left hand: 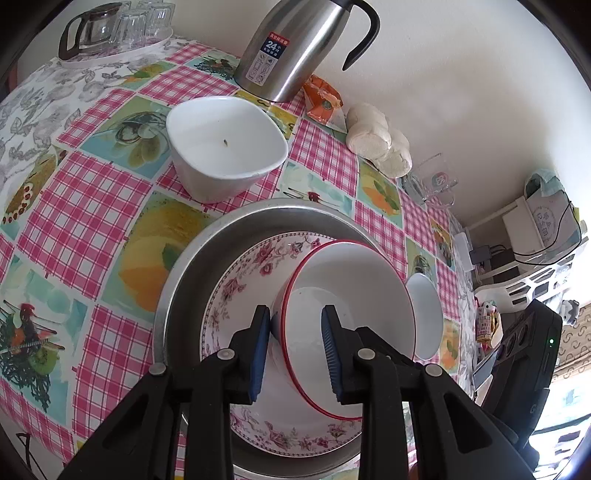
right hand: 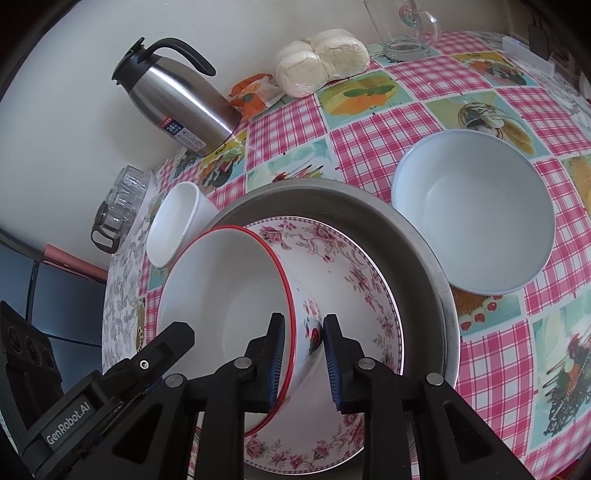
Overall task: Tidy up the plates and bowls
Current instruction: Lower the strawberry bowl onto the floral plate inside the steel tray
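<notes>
A red-rimmed white bowl (left hand: 354,295) (right hand: 229,295) is held tilted over a floral plate (left hand: 236,291) (right hand: 354,266) that lies in a metal pan (left hand: 184,280) (right hand: 417,236). My left gripper (left hand: 295,347) is shut on the bowl's rim, one finger outside, one inside. My right gripper (right hand: 303,354) is shut on the opposite wall of the same bowl. A squarish white bowl (left hand: 225,147) (right hand: 173,221) stands beyond the pan. A pale blue bowl (right hand: 476,210) (left hand: 424,317) stands on the pan's other side.
A steel thermos jug (left hand: 295,44) (right hand: 181,99), an orange packet (left hand: 321,99), wrapped buns (left hand: 376,136) (right hand: 321,62) and a glass mug (left hand: 432,184) (right hand: 406,29) line the wall. A tray of glasses (left hand: 118,33) (right hand: 122,203) sits at the table corner.
</notes>
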`<action>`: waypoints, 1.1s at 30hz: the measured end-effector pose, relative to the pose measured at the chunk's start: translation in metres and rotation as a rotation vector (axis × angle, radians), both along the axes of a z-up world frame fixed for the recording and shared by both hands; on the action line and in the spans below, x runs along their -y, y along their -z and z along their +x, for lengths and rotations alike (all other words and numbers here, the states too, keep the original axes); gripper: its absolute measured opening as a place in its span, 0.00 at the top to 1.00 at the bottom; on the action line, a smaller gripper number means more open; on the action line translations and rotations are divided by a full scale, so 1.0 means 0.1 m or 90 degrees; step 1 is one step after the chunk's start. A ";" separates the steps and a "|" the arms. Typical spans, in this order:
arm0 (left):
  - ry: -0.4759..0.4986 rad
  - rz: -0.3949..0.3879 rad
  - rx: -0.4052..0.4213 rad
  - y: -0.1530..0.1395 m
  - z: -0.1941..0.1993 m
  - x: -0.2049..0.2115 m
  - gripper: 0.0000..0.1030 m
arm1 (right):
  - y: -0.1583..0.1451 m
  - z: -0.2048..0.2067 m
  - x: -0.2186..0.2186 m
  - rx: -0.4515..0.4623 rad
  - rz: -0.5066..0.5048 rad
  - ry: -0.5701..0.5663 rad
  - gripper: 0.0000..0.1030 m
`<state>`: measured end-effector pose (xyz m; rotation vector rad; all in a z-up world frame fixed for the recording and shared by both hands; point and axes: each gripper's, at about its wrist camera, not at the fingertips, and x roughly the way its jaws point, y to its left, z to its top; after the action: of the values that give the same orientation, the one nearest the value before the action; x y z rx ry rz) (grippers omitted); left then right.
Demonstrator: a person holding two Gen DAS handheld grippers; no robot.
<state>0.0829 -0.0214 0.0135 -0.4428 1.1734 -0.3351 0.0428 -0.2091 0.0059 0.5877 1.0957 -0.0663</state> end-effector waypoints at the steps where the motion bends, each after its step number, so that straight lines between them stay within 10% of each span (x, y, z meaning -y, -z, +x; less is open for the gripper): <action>1: -0.001 0.001 0.003 -0.01 0.00 -0.01 0.73 | 0.00 0.00 0.00 0.002 0.000 0.000 0.76; 33: -0.011 -0.030 0.001 -0.02 0.02 -0.04 0.72 | -0.09 -0.02 0.11 0.035 0.032 -0.002 0.74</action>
<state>0.0850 -0.0176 0.0155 -0.4938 1.1618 -0.3490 0.0411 -0.2196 0.0147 0.6288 1.0475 -0.0201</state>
